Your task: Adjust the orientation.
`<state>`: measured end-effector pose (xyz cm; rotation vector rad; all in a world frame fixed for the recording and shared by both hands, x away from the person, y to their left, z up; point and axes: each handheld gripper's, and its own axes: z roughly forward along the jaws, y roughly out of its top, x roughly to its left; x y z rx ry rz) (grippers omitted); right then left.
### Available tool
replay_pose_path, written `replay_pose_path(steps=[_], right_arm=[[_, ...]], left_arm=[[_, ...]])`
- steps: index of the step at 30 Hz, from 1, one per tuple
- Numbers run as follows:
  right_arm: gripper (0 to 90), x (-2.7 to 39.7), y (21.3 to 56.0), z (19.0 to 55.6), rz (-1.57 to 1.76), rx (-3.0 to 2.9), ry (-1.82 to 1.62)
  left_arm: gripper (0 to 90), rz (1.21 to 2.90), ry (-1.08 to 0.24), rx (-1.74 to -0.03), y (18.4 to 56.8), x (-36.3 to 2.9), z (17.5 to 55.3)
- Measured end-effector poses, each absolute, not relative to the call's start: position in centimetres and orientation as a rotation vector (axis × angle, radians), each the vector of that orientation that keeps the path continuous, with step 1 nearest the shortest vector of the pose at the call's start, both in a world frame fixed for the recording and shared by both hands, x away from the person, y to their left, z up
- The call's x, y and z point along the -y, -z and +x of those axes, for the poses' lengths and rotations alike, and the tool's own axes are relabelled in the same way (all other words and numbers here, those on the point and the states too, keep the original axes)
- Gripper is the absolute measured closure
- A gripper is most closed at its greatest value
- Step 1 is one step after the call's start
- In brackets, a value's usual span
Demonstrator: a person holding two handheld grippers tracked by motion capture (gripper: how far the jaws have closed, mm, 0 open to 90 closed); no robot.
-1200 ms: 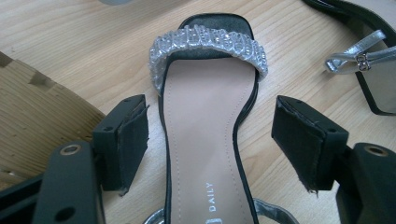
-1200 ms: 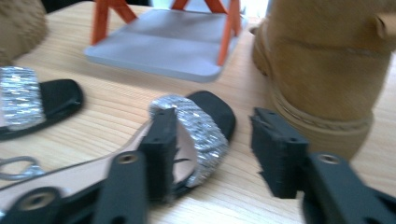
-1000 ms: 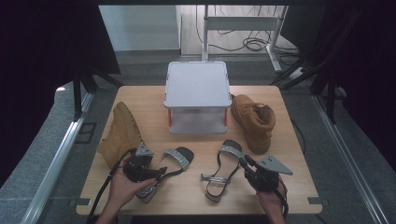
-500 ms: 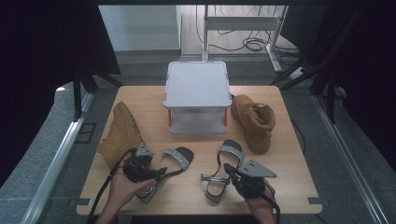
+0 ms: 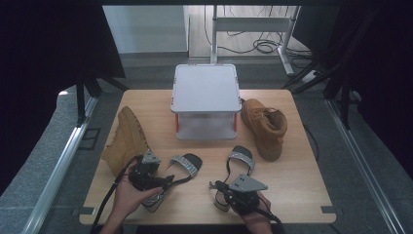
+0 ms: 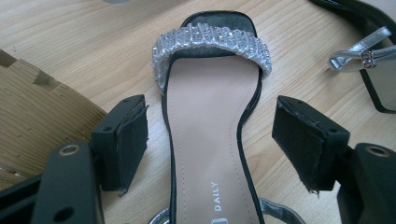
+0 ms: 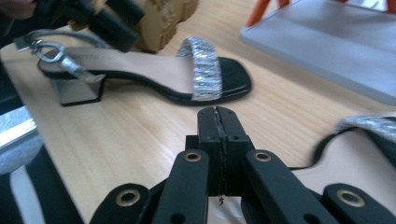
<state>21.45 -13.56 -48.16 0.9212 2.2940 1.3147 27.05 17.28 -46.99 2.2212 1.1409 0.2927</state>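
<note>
Left tongs (image 5: 168,181) sit lower left of the high view, held in the person's left hand (image 5: 127,197), over the heel end of the left sandal (image 5: 171,175). In the left gripper view the tongs (image 6: 211,140) stand wide open, one pad each side of the sandal's (image 6: 212,140) insole, neither pad touching it; nothing gripped. Sandal lies flat on the wooden surface (image 5: 302,190), silver strap at the upper centre of that view, toe pointing up-frame. Tan boot sole (image 6: 32,121) shows at the left edge, just beside the left jaw.

Right tongs (image 5: 213,185) are low centre-right in the high view, in the right hand (image 5: 255,214), w/ grey three-cornered plate on top, just beside the heel end of the right sandal (image 5: 236,170). In the right gripper view the tongs (image 7: 218,119) are clenched, pads pressed flat together, nothing visible between them; jaws have just been closing. The right sandal (image 7: 369,144) lies at the lower right of that view, close to the tongs; whether it touches them I can't tell. Left sandal (image 7: 154,74) lies across the upper left, silver buckle at far left.

Grey lidded box (image 5: 205,100) stands at the upper centre of the surface. One tan boot (image 5: 125,141) lies on its side at left, the other boot (image 5: 265,126) upright at right of the box.
</note>
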Motion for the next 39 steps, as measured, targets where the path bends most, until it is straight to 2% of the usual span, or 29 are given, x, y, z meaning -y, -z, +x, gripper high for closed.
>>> replay_pose_path(steps=[15,39], right_arm=[[89.5,10.6,50.2,20.6,0.828,-2.384,-1.172],[89.6,9.6,51.6,20.2,0.813,-2.42,-1.074]], left_arm=[[27.1,2.222,-0.287,-1.147,47.1,-17.5,27.1],[27.0,2.226,-0.274,-1.149,47.2,-17.7,27.3]])
